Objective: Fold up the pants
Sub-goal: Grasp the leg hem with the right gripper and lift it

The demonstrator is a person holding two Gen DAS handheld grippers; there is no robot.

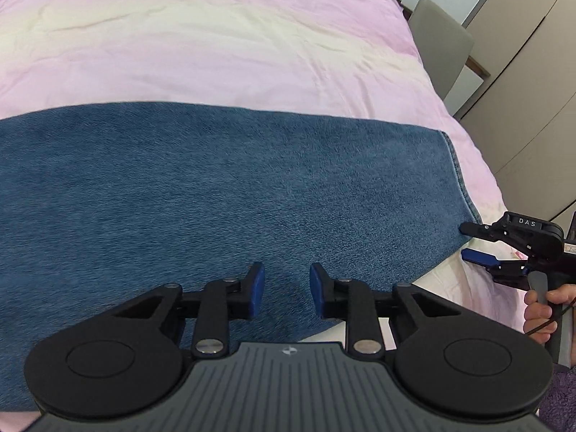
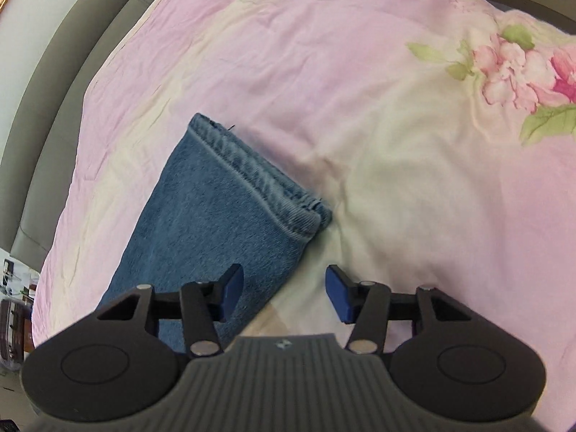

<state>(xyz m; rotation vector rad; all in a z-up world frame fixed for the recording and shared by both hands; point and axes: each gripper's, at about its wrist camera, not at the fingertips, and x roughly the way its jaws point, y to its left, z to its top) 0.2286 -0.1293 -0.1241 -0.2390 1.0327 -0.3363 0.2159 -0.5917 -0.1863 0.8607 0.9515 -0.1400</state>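
Blue denim pants (image 1: 223, 194) lie flat on a bed w/ a pink-and-cream floral cover (image 1: 216, 46), filling the middle band of the left wrist view from the left edge to a stitched hem at centre right. In the right wrist view only one leg end shows: hem (image 2: 252, 172) running diagonally from upper left to lower right of centre, the leg itself trailing off toward the lower left.

Left gripper (image 1: 287, 288), bottom centre of its own view, hovers over the denim near its lower edge; jaws stand apart w/ a narrow gap, nothing between the blue pads, no cloth pinched. Right gripper (image 1: 468, 241) comes in from the right edge of the same view, held in a person's hand (image 1: 540, 309); its jaws are parted too, upper one over the hem corner, lower one over the bedcover, edge of the cloth approx. in line w/ the gap. In its own view the right gripper (image 2: 284, 289) straddles the leg's side edge, left pad over denim, right pad over bedcover; no grip yet.

Long axis of the pants runs left-right across the left wrist view. Right hand is the nearer to the hem end; left sits further along the leg, so a fold likely needs both to pinch the near edge first.
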